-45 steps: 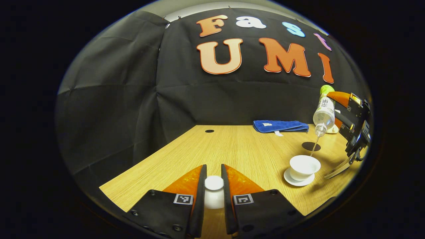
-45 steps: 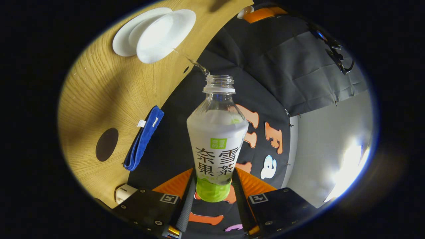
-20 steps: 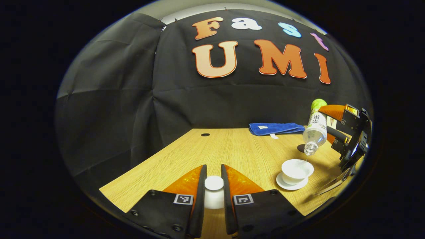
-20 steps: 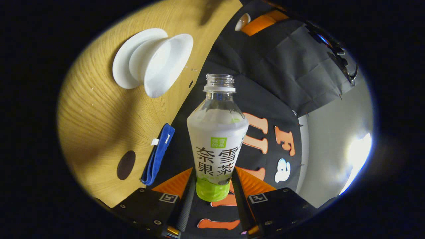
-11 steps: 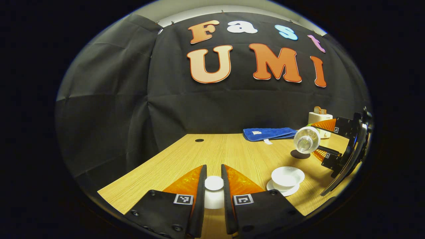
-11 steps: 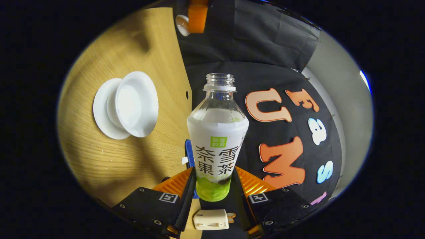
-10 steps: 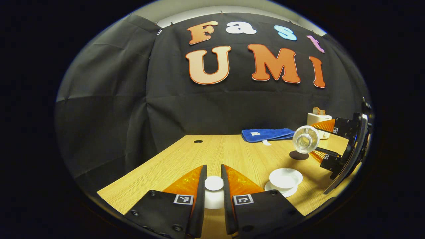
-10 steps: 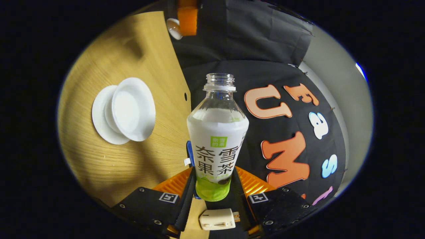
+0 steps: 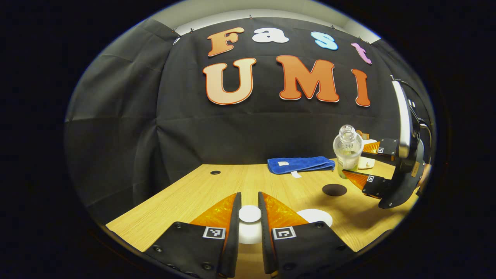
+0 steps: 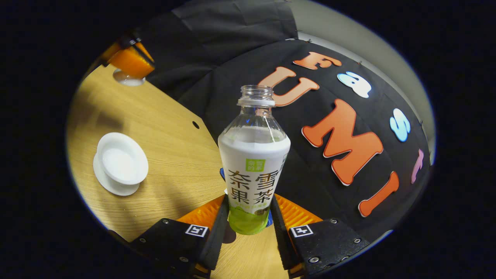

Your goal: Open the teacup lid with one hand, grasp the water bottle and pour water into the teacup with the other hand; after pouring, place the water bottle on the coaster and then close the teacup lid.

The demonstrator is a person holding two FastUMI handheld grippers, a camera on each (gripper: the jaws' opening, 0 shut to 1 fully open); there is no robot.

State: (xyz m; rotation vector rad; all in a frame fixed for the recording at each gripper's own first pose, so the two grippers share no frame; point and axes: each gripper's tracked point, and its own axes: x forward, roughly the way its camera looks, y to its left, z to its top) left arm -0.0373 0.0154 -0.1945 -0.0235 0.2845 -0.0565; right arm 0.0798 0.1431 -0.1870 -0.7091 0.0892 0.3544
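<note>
In the left gripper view my left gripper (image 9: pixel 250 203) is shut on the knob of the white teacup lid (image 9: pixel 250 226), held just above the table's near edge. Behind its right finger peeks the rim of the open white teacup (image 9: pixel 316 216). The dark round coaster (image 9: pixel 334 189) lies farther back. Beside it, in the air, my right gripper (image 9: pixel 358 162) is shut on the uncapped water bottle (image 9: pixel 347 149), which stands nearly upright. In the right gripper view the bottle (image 10: pixel 254 162) sits between the fingers of my right gripper (image 10: pixel 248 207). The teacup (image 10: pixel 122 161) on its saucer (image 10: pixel 112 188) holds water.
A folded blue towel (image 9: pixel 300 164) lies at the back of the wooden table (image 9: pixel 217 190). A small white device (image 9: pixel 367 162) stands behind the bottle. The left gripper with the lid (image 10: pixel 128 79) shows at the top left of the right gripper view.
The pouring has stopped. The bottle swung from tipped over the teacup to nearly upright and moved away from the cup, toward the coaster. The left gripper keeps hold of the lid.
</note>
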